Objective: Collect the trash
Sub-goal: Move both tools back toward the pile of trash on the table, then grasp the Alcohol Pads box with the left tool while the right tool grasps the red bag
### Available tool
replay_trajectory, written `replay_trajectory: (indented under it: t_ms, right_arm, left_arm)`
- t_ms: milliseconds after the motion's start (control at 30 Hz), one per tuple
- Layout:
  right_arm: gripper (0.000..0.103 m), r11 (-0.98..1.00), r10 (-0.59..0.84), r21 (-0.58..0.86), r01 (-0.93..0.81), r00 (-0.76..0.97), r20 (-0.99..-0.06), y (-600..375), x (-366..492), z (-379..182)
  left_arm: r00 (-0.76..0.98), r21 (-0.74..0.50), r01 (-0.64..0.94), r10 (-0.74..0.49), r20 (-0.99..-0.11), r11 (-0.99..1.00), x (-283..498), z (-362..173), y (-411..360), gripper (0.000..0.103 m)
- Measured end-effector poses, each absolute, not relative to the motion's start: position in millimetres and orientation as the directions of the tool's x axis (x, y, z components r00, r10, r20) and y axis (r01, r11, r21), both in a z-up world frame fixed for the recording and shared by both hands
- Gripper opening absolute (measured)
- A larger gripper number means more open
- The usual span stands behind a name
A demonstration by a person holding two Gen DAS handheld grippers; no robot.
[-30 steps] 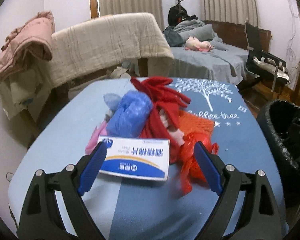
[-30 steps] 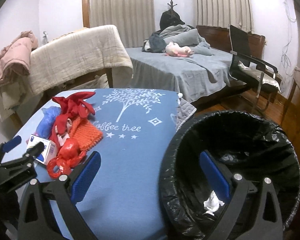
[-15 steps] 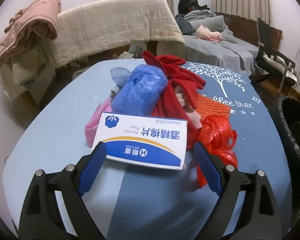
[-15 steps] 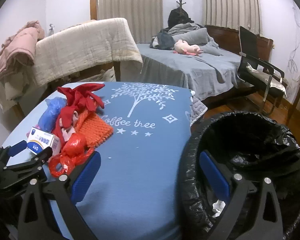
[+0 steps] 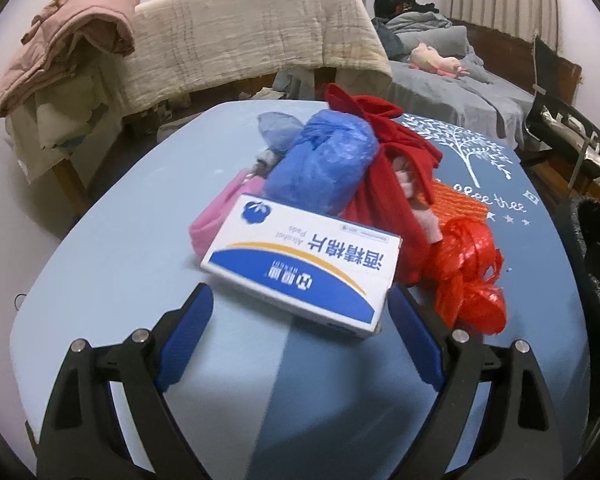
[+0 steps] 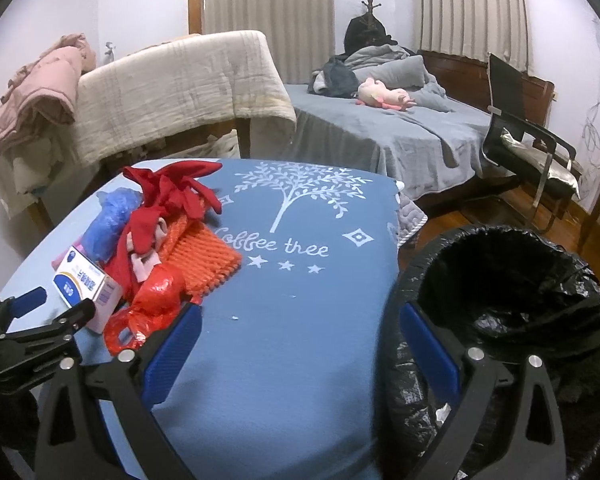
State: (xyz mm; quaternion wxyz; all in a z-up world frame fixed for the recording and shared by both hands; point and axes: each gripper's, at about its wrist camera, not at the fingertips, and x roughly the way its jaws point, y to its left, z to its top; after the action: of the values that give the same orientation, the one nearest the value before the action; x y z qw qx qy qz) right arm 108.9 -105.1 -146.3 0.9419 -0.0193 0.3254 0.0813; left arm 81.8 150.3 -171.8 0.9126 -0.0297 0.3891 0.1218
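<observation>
Black-lined bin (image 6: pixel 512 320) whole from right wrist, edge-only from left

white-blue box (image 5: pixel 300 272), red bag (image 5: pixel 468 276)

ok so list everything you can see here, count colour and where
alcohol pad box: 1, white and blue, near edge of the pile on the table
blue plastic bag: 1, blue, bunched behind the box
red cloth: 1, red, draped on the pile beside the blue bag
orange mesh pad: 1, orange, flat on the table beside the red cloth
red plastic bag: 1, red, crumpled beside the box
pink item: 1, pink, partly under the box
table cover: 1, blue with white tree print
trash bin: 1, black liner, beside the table
bed: 1, grey bedding, pink plush toy on it
chair: 1, black, by the bed
left hand-held gripper: 1, black with blue pads, open, at the box
right hand-held gripper: 1, same colours, open, above the table edge and bin
</observation>
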Motion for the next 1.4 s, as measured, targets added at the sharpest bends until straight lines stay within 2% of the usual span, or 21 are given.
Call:
replay_trajectory:
  t_ms: [233, 433, 700, 1067, 1400]
  right_arm:
    - [0.097, 0.985, 0.143, 0.018, -0.169, 0.771, -0.620, -101, 109, -148]
    - [0.097, 0.985, 0.142, 0.011, -0.172, 0.770, -0.622, -98, 110, -150]
    - [0.097, 0.987, 0.133, 0.011, -0.163, 0.768, -0.626, -101, 114, -152]
    - [0.097, 0.985, 0.139, 0.008, -0.174, 0.757, -0.638, -100, 116, -158]
    - [0.097, 0.984, 0.137, -0.001, -0.180, 0.751, -0.646, -93, 117, -162]
  left_arm:
    - [0.647, 0.034, -0.306, 0.234, -0.726, 0.951, 69, -169, 171, 0.086]
    - [0.675, -0.024, -0.271, 0.172, -0.718, 0.962, 75, -161, 160, 0.086]
    - [0.636, 0.014, -0.316, 0.223, -0.739, 0.949, 109, -174, 155, 0.087]
    - [0.605, 0.032, -0.350, 0.252, -0.756, 0.936, 81, -169, 183, 0.088]
    - [0.587, 0.025, -0.332, 0.228, -0.777, 0.943, 100, -181, 187, 0.087]
